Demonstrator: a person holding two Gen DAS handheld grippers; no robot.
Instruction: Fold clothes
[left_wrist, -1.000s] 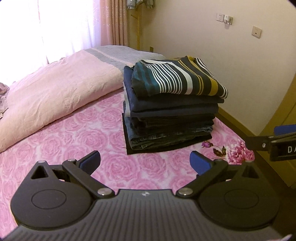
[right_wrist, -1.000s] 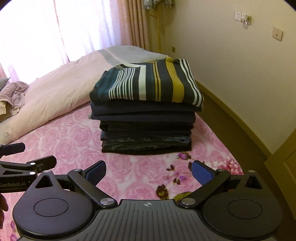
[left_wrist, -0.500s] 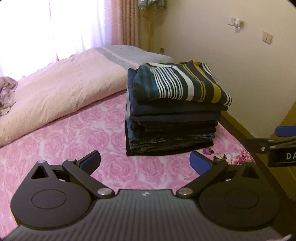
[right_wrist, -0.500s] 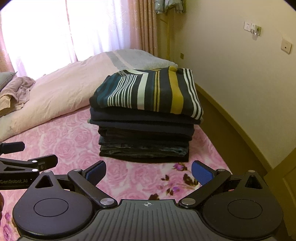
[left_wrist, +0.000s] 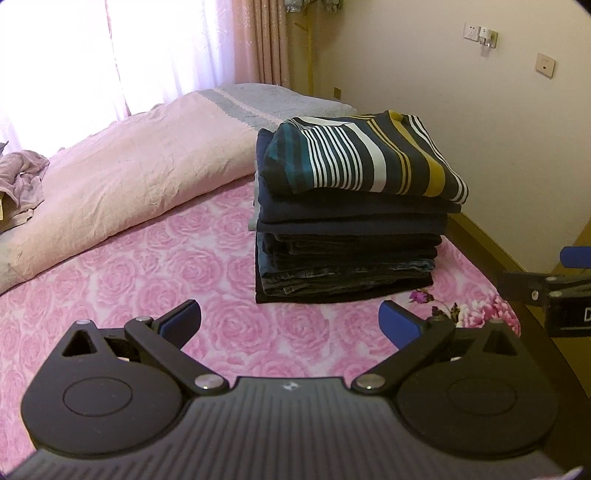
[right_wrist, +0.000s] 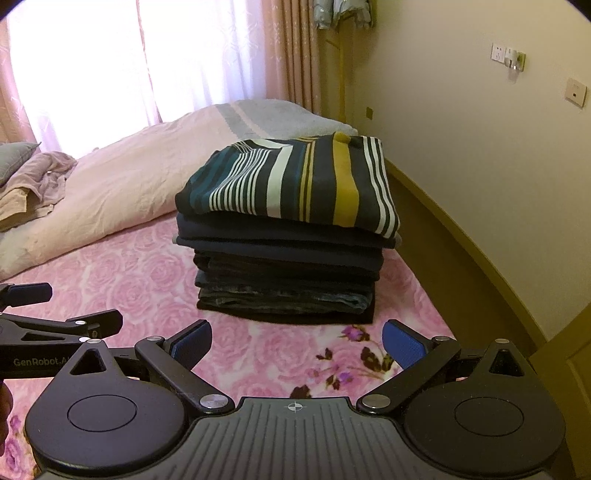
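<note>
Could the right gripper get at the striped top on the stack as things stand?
Probably yes. The right gripper is open and empty, facing the striped top, which lies uncovered on the stack of folded clothes. Only bare bedspread lies between, and the left gripper stands off to the side.

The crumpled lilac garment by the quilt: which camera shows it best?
The right wrist view. There the lilac garment lies whole on a beige cloth, beside the quilt. In the left wrist view, the same garment sits at the left edge of the frame, partly cut off.
</note>
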